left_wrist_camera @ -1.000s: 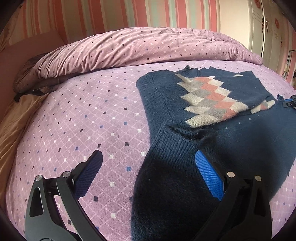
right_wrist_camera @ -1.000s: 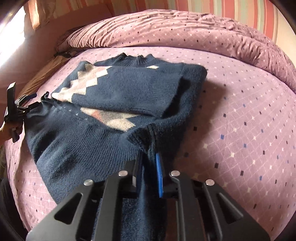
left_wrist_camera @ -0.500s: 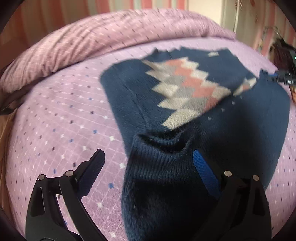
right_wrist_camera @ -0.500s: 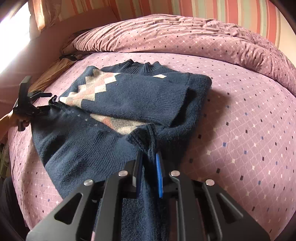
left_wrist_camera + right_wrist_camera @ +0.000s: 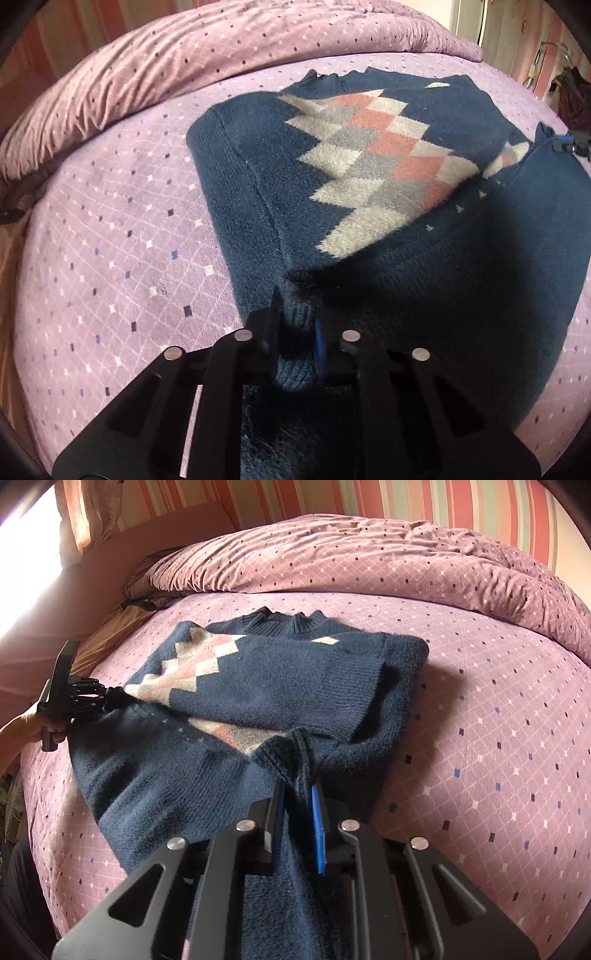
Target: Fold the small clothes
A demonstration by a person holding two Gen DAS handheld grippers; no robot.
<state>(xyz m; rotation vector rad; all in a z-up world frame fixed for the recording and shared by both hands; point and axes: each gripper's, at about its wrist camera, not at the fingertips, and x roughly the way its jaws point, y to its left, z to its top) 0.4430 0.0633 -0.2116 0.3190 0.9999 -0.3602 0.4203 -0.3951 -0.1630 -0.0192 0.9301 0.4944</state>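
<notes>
So the sweater (image 5: 369,192) is a small navy knit, fuzzy looking, with a zigzag diamond pattern in cream, grey and salmon pink across the chest and a ribbed collar up at 12 o'clock. It's lying flat-ish on the bed (image 5: 110,229), which has a lilac cover dotted with tiny dark, white and blue diamonds. A rumpled duvet (image 5: 369,561) in the same print is bunched along the far side.

One sleeve is folded over across the front, and its ribbed cuff end sits toward 3 o'clock in the right wrist view. The bottom hem is ribbed too.

The left gripper (image 5: 297,332) is closing its jaws on a bunched bit of the ribbed hem at the sweater's 6 o'clock edge, fabric already squeezed between the pads. The right gripper (image 5: 297,812) is clamped on another pinch of hem, with the knit puckering up just ahead of the blue pad (image 5: 317,830). The striped wall (image 5: 332,498) sits behind everything.
</notes>
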